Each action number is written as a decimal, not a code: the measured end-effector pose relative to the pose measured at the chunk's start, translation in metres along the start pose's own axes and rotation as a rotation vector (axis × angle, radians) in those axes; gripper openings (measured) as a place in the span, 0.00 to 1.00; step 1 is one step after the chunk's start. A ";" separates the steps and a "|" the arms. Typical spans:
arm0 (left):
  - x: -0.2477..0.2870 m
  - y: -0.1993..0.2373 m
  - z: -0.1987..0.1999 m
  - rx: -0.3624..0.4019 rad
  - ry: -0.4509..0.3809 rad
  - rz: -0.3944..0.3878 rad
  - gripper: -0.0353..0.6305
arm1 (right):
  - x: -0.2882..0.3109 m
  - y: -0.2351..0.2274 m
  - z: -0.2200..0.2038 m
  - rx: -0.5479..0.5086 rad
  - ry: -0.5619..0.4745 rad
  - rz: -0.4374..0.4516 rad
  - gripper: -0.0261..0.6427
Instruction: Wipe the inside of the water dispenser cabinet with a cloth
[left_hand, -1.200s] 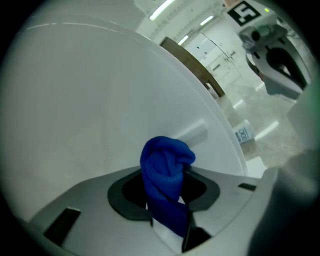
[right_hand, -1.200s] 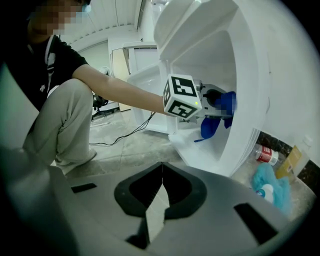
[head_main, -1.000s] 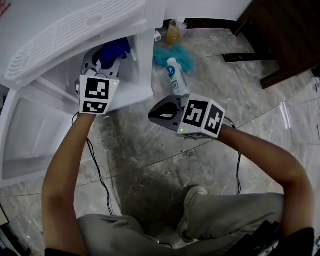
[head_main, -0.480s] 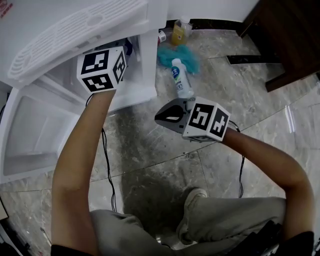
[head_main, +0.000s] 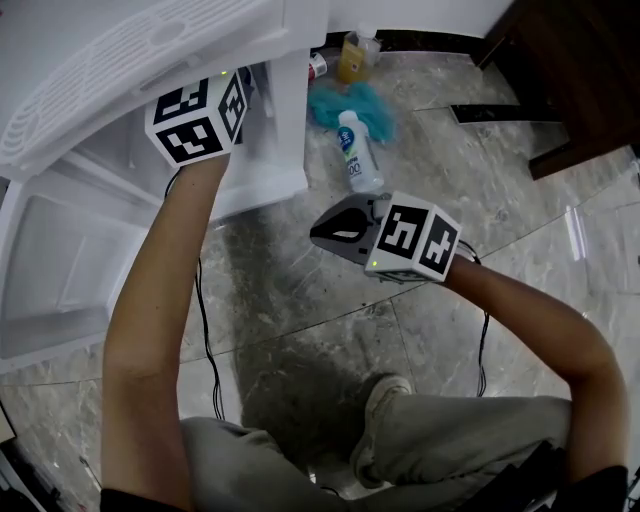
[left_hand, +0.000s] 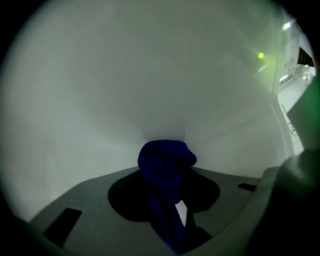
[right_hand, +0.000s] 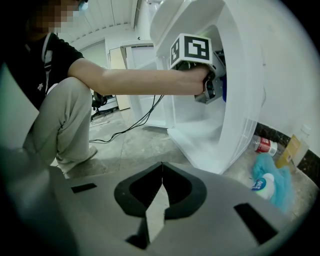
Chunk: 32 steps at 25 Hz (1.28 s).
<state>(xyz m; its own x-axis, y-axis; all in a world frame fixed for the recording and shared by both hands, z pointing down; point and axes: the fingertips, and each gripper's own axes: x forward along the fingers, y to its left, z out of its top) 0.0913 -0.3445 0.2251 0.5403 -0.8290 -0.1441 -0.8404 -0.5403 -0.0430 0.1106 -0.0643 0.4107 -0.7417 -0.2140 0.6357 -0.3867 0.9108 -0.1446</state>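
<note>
Inside the white water dispenser cabinet (head_main: 287, 120), at the far left, our left gripper (right_hand: 212, 86) has its jaws clamped on a bunched dark blue cloth (left_hand: 166, 161), held close to the pale inner wall, though we cannot tell whether it touches. Nearer and to the right, our right gripper (right_hand: 162, 171) hovers over the marble floor (head_main: 300, 300), angled down, its jaws together with nothing between them. Beyond it, a white bottle (head_main: 356, 152) lies partly on a teal rag (head_main: 350, 103) near the cabinet.
</note>
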 end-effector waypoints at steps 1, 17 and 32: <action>-0.005 -0.002 -0.001 -0.018 0.001 0.005 0.26 | 0.001 0.001 0.000 0.000 0.002 0.004 0.04; 0.002 -0.001 -0.002 -0.053 0.062 -0.056 0.26 | 0.019 0.014 0.002 -0.008 0.037 0.066 0.04; -0.140 -0.051 -0.045 0.209 0.301 -0.511 0.26 | 0.033 -0.015 0.036 -0.029 0.063 -0.032 0.04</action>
<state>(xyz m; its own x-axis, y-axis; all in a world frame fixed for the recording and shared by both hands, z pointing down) 0.0606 -0.2079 0.2923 0.8385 -0.4946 0.2286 -0.4473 -0.8644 -0.2295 0.0723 -0.0977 0.4062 -0.6928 -0.2213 0.6864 -0.3931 0.9138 -0.1022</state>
